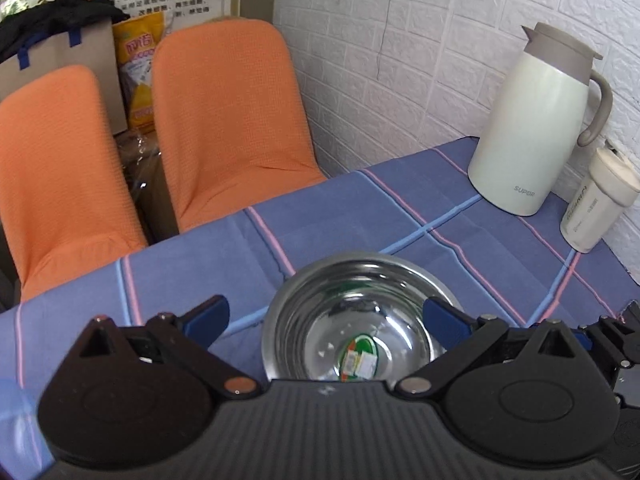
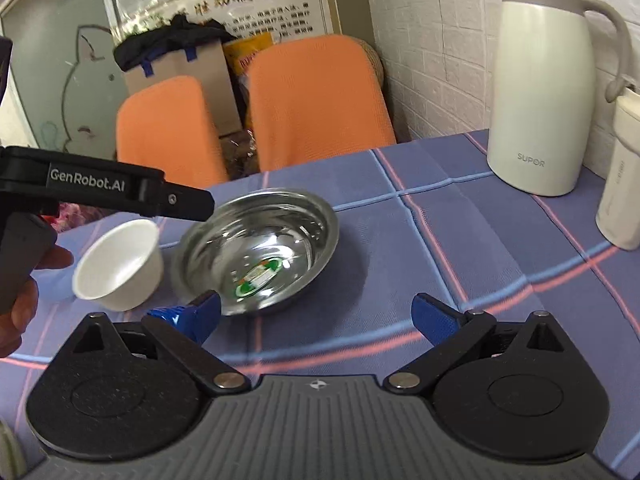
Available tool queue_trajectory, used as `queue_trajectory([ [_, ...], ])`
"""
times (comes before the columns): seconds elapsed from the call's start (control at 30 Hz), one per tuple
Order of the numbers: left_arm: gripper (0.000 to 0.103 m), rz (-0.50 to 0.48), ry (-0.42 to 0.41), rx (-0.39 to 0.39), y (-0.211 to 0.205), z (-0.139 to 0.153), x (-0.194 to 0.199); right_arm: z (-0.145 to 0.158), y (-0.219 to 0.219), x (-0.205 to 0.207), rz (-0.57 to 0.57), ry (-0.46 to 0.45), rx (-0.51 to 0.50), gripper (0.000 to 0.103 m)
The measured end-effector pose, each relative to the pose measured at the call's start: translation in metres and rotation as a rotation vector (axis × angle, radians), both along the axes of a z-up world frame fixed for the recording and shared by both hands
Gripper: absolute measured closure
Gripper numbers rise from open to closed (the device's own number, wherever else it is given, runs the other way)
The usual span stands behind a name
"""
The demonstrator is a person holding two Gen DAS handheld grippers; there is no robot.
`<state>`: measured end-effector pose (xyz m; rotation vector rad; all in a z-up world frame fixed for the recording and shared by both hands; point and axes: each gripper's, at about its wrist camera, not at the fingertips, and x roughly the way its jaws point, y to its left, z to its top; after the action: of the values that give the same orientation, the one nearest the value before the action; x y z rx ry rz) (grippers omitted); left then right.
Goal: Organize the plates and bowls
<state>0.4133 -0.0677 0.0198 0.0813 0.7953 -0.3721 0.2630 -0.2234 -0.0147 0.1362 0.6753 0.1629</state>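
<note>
A shiny steel bowl with a green sticker inside sits on the blue checked tablecloth. My left gripper is open, its blue fingertips either side of the bowl's near part, not closed on it. In the right wrist view the same steel bowl lies ahead, with a small white bowl just left of it. My right gripper is open and empty, its left fingertip close to the steel bowl's near rim. The left gripper's body hangs over the white bowl.
A white thermos jug and a white lidded cup stand at the table's right by the brick wall. Two orange chairs stand beyond the far table edge, with a paper bag behind them.
</note>
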Motion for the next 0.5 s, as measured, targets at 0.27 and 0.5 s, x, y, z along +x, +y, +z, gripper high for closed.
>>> queue_trajectory([
  [0.27, 0.002, -0.007, 0.028, 0.064, -0.011, -0.032, 0.021, -0.020, 0.007, 0.043, 0.004, 0.057, -0.044, 0.013],
  [0.5, 0.049, -0.073, 0.110, 0.068, -0.018, -0.051, 0.029, -0.033, 0.016, 0.056, 0.055, 0.076, -0.017, 0.013],
])
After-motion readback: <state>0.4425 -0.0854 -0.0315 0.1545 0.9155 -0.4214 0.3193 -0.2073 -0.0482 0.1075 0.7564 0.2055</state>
